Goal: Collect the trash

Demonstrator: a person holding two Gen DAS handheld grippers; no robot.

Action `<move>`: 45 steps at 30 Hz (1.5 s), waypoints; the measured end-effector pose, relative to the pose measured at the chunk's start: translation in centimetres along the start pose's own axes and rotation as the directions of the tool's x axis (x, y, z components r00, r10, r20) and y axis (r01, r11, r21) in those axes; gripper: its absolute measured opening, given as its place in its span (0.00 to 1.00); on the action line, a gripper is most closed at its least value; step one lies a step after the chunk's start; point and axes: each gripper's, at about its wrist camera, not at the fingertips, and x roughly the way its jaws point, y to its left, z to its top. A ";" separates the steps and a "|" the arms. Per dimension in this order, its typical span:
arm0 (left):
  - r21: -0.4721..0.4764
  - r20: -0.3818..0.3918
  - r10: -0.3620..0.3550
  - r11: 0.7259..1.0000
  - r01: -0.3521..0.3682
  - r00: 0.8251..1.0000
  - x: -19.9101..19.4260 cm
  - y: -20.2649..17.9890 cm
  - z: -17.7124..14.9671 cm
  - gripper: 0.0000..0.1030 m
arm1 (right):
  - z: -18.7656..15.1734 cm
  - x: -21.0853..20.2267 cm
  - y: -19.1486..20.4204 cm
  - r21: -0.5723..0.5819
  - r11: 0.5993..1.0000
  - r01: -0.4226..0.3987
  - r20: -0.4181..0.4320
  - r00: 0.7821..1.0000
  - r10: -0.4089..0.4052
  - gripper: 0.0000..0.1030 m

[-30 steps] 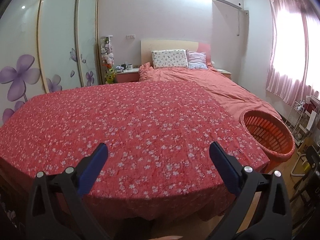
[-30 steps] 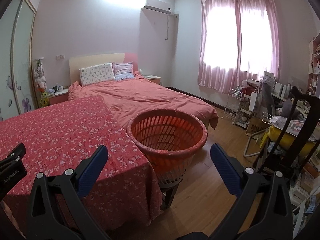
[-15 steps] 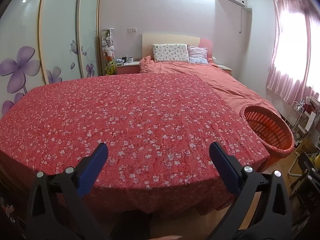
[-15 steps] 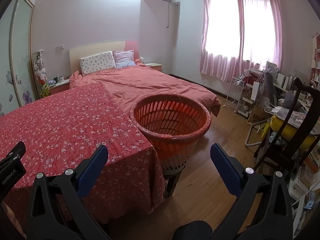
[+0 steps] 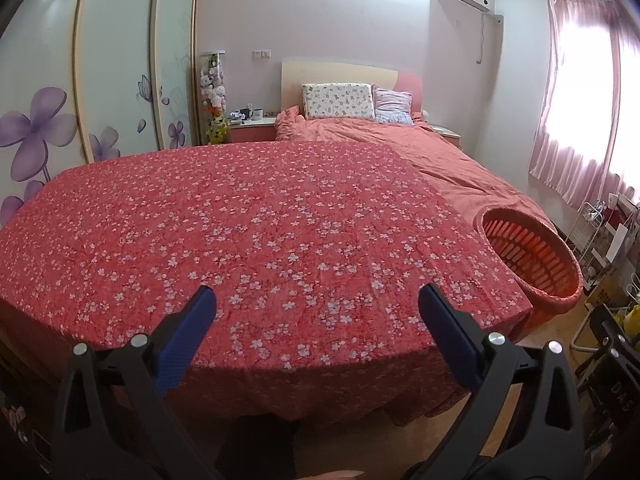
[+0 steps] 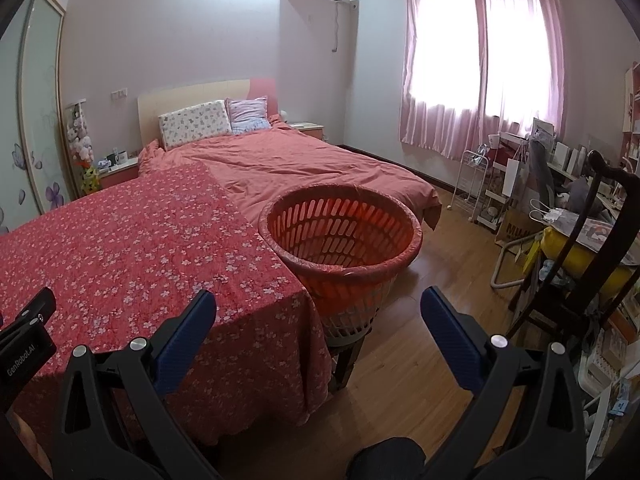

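Both tongs stand spread wide and grip nothing: the left gripper (image 5: 316,308) hangs over the near edge of the flowered red cloth (image 5: 248,232), the right gripper (image 6: 318,312) looks past that cloth's corner toward the orange basket (image 6: 340,236) at about 12 o'clock. No trash shows on the cloth or the wooden floor (image 6: 404,364), so I judge this a searching step at either end of the task. Next comes finding a scrap, then closing one gripper on it.

Slotted orange plastic basket (image 6: 340,236), matt floral cloth cover (image 5: 248,240) — glossy wood floor (image 6: 420,380), blue ribbed fingers (image 6: 186,336)
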 end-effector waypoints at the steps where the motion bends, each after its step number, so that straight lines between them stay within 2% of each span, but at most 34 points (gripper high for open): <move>1: 0.000 0.002 0.000 1.000 0.000 1.000 -0.1 0.0 0.0 0.96 | 0.0 0.0 0.0 0.001 1.000 0.000 0.000 1.000 0.000 0.98; 16: 0.003 0.030 -0.003 1.000 0.003 1.000 -1.1 -0.4 0.4 0.96 | 0.2 -0.2 -0.2 0.007 1.000 -0.011 0.009 1.000 0.011 0.98; 45: -0.001 0.022 -0.008 1.000 0.008 1.000 -1.2 -0.6 0.3 0.96 | 0.2 -0.2 0.0 0.007 1.000 -0.011 0.006 1.000 0.011 0.98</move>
